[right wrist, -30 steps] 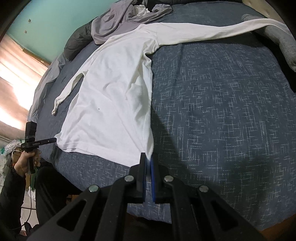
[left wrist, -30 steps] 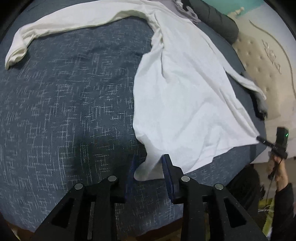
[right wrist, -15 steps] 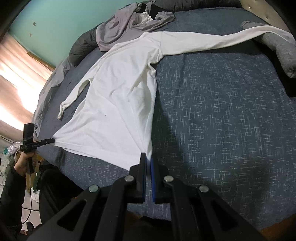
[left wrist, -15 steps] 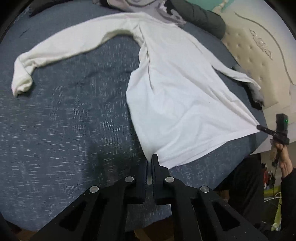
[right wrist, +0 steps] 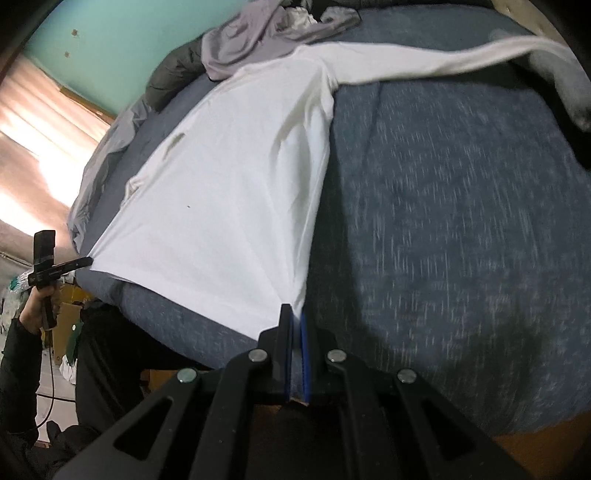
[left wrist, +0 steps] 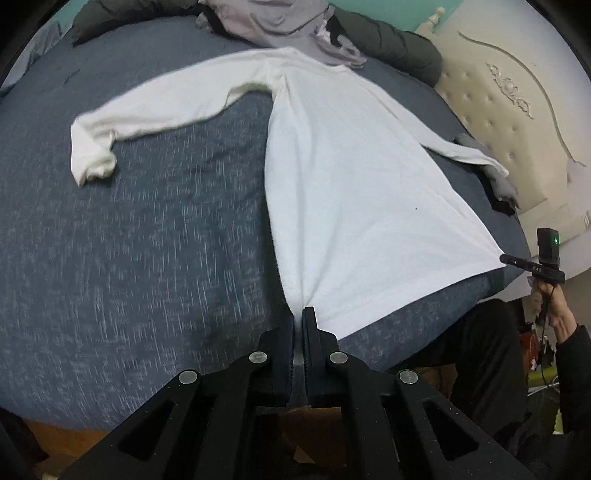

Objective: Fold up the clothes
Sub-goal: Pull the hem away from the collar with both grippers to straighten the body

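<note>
Left wrist view: the white shirt lay flat across the frame's centre, unfolded, sleeves out; every fold remained. Both hem corners were pinched by the left gripper and right gripper.

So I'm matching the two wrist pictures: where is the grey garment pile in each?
Left wrist: grey garment pile at top centre, beyond the white shirt collar.
Right wrist: same pile at top, left of centre.
Shared landmark: the white shirt's collar end touches the pile in both views.
</note>
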`<state>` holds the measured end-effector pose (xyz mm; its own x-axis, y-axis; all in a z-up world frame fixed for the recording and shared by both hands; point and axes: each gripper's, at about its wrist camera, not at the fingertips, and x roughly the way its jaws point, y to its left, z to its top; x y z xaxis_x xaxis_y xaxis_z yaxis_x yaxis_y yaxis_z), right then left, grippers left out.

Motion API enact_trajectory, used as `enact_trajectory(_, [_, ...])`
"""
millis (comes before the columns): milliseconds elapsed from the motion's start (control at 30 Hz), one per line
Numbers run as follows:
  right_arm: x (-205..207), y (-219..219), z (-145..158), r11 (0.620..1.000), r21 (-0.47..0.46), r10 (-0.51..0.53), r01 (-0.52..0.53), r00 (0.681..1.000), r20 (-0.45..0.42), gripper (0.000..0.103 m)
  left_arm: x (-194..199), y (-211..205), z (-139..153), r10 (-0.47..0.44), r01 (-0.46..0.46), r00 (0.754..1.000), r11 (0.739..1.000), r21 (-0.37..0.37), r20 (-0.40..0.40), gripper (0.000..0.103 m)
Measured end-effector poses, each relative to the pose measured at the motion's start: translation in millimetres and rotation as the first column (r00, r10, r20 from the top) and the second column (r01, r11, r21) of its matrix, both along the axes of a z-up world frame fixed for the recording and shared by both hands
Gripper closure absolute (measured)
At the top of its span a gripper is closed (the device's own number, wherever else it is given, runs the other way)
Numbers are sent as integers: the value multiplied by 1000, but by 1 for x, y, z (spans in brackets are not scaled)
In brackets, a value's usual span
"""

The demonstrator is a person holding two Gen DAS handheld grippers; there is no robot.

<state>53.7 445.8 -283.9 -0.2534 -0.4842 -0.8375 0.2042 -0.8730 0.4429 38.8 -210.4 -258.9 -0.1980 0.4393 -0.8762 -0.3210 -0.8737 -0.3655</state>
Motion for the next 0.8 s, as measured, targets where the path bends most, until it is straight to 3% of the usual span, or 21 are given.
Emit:
enact_trajectory(200, [6,5,-27,1000,4,-26,26,998,62,99,6,11,-28,-9,10,999,1000,-23,44,99])
enact_trajectory(367, [6,2,-30,999,37,-17,15,998,57,99,5,12,-39,-8,10,998,999,-38,61,99])
enact_trajectory(567, [8,7,-22,999,34,-18,18,1000,19,99,9,3,-39,-2,2,998,1000,-2,63,99])
enact_trajectory(800, [10,5,-39,998,62,-17,14,998,55,99,7,4,-51,7,-6,995,1000,-13,96,99])
